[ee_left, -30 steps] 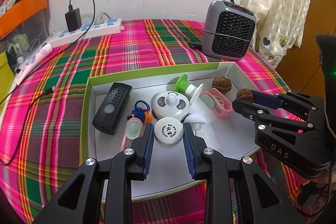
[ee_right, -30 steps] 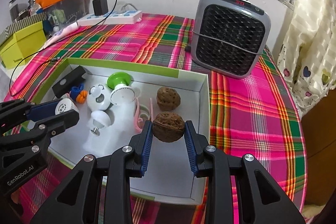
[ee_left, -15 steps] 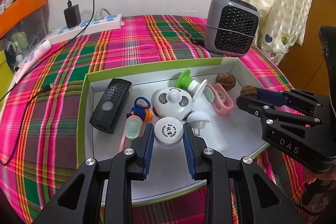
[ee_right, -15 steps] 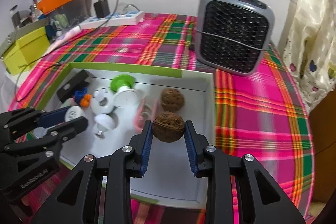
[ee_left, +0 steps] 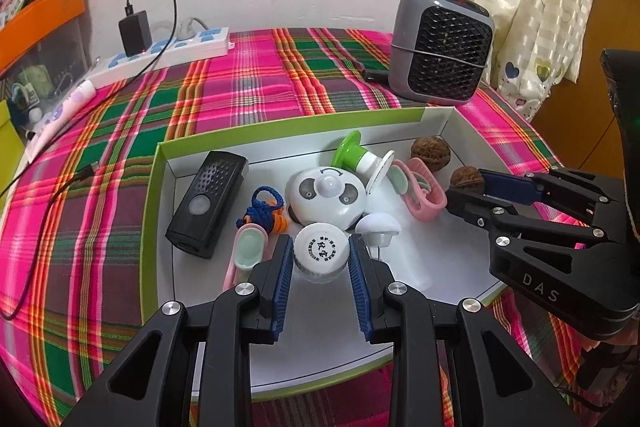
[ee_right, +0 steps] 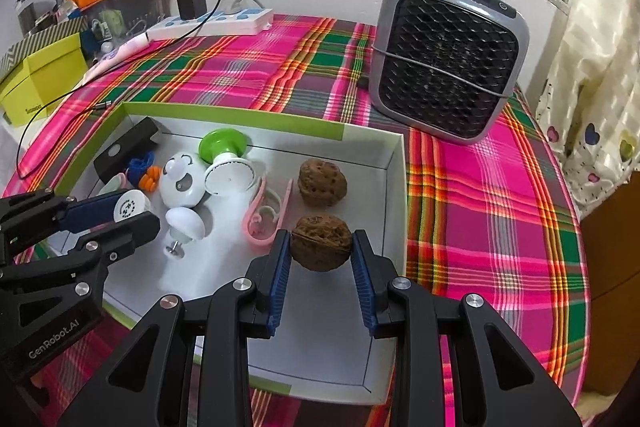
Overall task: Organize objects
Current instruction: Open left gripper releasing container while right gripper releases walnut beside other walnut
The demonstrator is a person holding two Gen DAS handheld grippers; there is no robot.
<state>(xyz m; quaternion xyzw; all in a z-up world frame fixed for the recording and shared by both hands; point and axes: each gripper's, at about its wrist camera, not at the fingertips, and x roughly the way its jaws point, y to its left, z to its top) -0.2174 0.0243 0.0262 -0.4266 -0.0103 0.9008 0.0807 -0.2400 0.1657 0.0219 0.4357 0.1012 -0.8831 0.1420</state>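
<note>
A white tray with a green rim [ee_left: 280, 125] [ee_right: 240, 115] sits on the plaid cloth. My left gripper [ee_left: 320, 253] is shut on a white round cap [ee_left: 320, 251] and holds it above the tray; the cap also shows in the right wrist view [ee_right: 128, 206]. My right gripper [ee_right: 321, 247] is shut on a brown walnut [ee_right: 321, 242], held above the tray's right part; the walnut shows in the left wrist view too [ee_left: 466, 177]. A second walnut [ee_right: 322, 183] [ee_left: 430, 153] lies in the tray.
The tray holds a black remote [ee_left: 208, 203], a panda toy [ee_left: 326, 195], a green-and-white piece [ee_left: 358, 155], a pink clip [ee_left: 420, 189], a white mushroom knob [ee_left: 378, 227] and a blue-orange cord [ee_left: 264, 211]. A grey heater [ee_right: 446, 63] and a power strip [ee_left: 160, 53] stand behind it.
Both grippers have drawn back and up a little with their objects still held. The items in the tray have not moved.
</note>
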